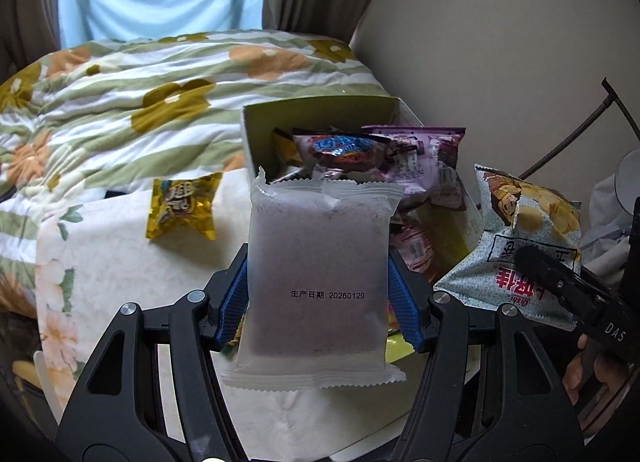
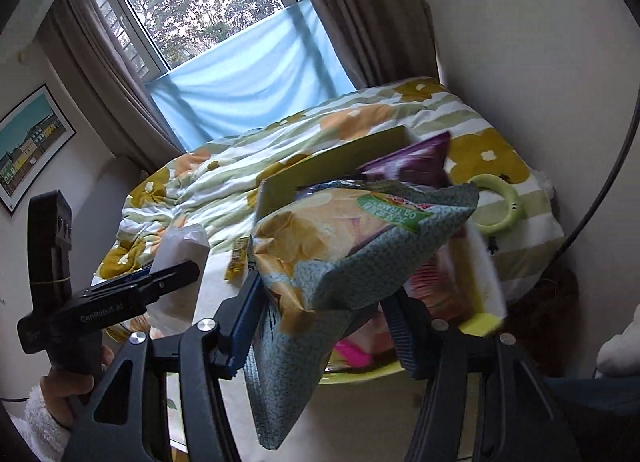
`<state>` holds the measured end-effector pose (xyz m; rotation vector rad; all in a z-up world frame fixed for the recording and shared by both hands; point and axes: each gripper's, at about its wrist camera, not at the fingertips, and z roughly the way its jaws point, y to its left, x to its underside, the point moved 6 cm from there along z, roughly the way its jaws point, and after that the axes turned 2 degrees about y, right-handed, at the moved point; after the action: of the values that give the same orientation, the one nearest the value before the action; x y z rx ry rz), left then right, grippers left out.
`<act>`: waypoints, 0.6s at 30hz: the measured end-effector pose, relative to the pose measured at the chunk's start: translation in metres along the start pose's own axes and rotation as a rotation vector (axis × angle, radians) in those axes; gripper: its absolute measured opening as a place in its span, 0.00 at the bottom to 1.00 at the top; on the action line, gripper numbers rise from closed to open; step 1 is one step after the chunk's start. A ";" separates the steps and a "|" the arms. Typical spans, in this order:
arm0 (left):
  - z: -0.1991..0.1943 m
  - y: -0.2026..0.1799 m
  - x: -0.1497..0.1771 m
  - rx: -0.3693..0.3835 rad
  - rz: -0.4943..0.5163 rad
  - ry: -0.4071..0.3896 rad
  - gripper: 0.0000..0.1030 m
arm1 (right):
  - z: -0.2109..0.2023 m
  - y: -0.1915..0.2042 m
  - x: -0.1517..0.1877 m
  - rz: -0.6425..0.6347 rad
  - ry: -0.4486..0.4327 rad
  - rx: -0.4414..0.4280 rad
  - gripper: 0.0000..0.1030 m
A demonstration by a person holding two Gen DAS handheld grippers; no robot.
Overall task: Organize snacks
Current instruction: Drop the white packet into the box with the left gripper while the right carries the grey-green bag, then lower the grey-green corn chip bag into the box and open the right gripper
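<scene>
My left gripper (image 1: 318, 290) is shut on a frosted white snack packet (image 1: 316, 262) printed with a date, held upright above the table in front of a green cardboard box (image 1: 320, 112) filled with several snack packs. My right gripper (image 2: 324, 314) is shut on a grey-green potato chip bag (image 2: 344, 246), held up just right of the box; the bag (image 1: 516, 238) and the right gripper (image 1: 560, 282) also show in the left wrist view. A yellow snack packet (image 1: 182, 206) lies on the table left of the box. The left gripper (image 2: 132, 286) with its white packet (image 2: 184, 246) shows in the right wrist view.
The table has a cream floral cloth (image 1: 120, 262). Behind it is a bed with a flowered quilt (image 1: 140, 82), a window with brown curtains (image 2: 120, 74) and a blue sheet. A green ring (image 2: 500, 202) lies on the quilt. A wall stands to the right.
</scene>
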<state>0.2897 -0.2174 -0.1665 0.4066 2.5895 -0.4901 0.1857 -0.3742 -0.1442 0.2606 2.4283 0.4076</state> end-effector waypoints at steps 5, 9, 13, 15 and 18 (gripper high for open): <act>0.029 -0.025 0.003 -0.024 -0.036 0.005 0.73 | -0.003 -0.033 -0.003 -0.018 0.034 -0.018 0.53; 0.025 -0.023 0.013 -0.087 -0.072 -0.038 1.00 | 0.002 -0.047 -0.002 -0.049 0.064 -0.042 0.53; 0.015 -0.010 0.031 -0.137 -0.115 -0.034 1.00 | 0.010 -0.052 0.001 -0.083 0.095 -0.069 0.53; 0.010 -0.004 0.037 -0.165 -0.123 -0.036 1.00 | 0.014 -0.051 0.003 -0.096 0.112 -0.092 0.53; 0.001 0.003 0.045 -0.193 -0.141 -0.043 1.00 | 0.024 -0.042 0.003 -0.122 0.139 -0.127 0.53</act>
<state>0.2528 -0.2064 -0.1907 0.1468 2.6049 -0.2881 0.1949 -0.4073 -0.1785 0.0296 2.5251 0.5390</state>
